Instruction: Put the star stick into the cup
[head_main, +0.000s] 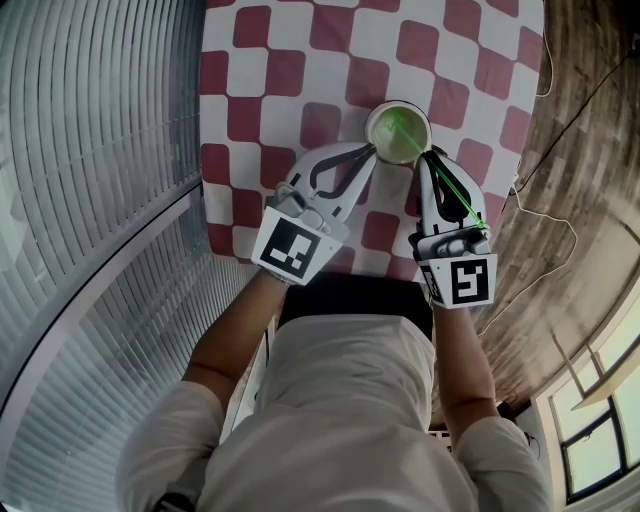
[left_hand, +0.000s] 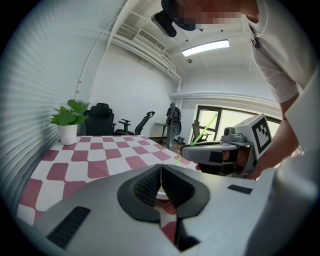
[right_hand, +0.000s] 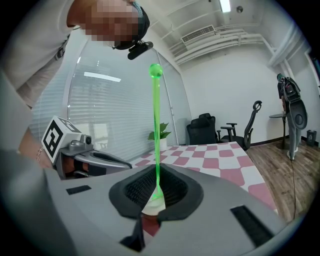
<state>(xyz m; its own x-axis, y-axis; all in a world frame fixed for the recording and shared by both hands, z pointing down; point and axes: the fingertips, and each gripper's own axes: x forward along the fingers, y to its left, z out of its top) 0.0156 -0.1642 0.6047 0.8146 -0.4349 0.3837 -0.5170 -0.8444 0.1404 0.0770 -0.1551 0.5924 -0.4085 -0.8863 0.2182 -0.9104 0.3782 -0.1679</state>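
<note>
A pale cup (head_main: 388, 138) stands on the red-and-white checked table (head_main: 285, 70). My left gripper (head_main: 372, 151) reaches it from the left, and its jaws are shut on the cup's left rim; a bit of white rim (left_hand: 161, 193) shows under the closed pads. From the right, my right gripper (head_main: 432, 158) is shut on the thin green star stick (head_main: 455, 192). The stick slants: its far end lies over the cup's mouth, and its near end runs back above the gripper. In the right gripper view the stick (right_hand: 156, 125) rises from the pads, with the cup (right_hand: 151, 206) just below them.
A potted plant (left_hand: 67, 125) stands at the table's far left corner. Window blinds (head_main: 100, 150) run along the left of the table. Wooden floor with a thin cable (head_main: 550, 215) lies to the right. Office chairs (left_hand: 102, 119) stand beyond the table.
</note>
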